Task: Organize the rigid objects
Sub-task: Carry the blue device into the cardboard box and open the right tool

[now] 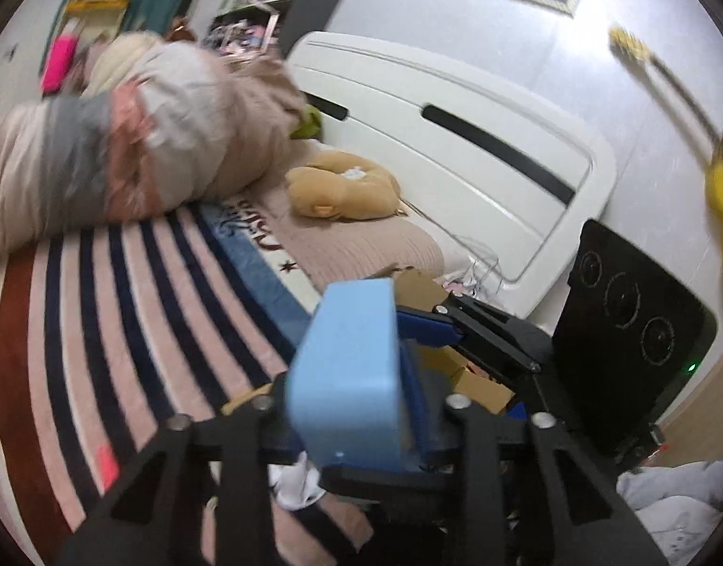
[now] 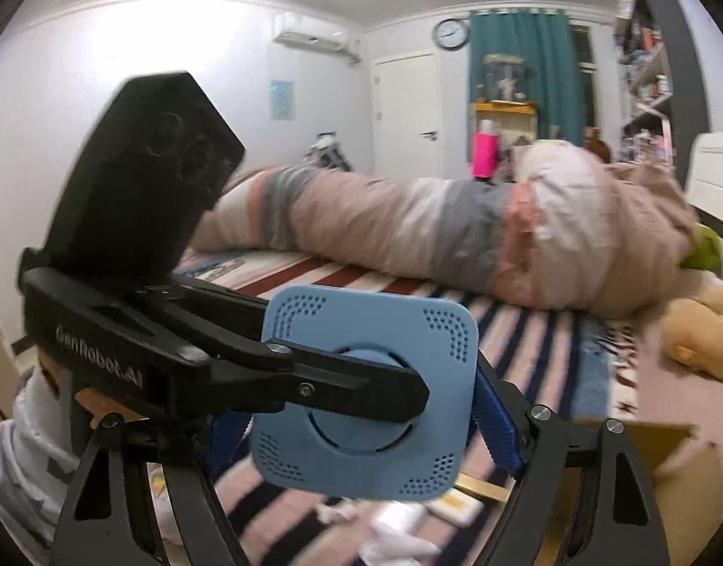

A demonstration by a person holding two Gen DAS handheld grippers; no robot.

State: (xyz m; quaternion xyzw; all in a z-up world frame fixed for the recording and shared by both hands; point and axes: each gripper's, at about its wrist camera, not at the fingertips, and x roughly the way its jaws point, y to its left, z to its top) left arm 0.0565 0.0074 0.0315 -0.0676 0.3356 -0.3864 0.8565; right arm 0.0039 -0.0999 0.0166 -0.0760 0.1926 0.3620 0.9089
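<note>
Hanging above the striped bed cover (image 1: 125,330), the blue box (image 2: 370,330) sits between the fingers of both tools at once, so this looks like a hand-over or a shared carry. The left gripper (image 1: 356,405) pinches it across its flat faces, one black finger lying over the perforated front, a blue pad pressed to the far face. The right gripper (image 2: 361,429) has its blue fingers spread to either side of the box's edges; I cannot tell whether they touch it. To do this well, I judge that one tool should keep a firm pinch until the other is squarely seated, with the box held level and no twisting between the two grips. Counted: one bed, one rolled duvet (image 2: 432,236) far beyond the fingertips, one plush toy (image 1: 342,184), one cardboard carton (image 1: 479,387) just below and right of the fingers, one blue box, two grippers.
</note>
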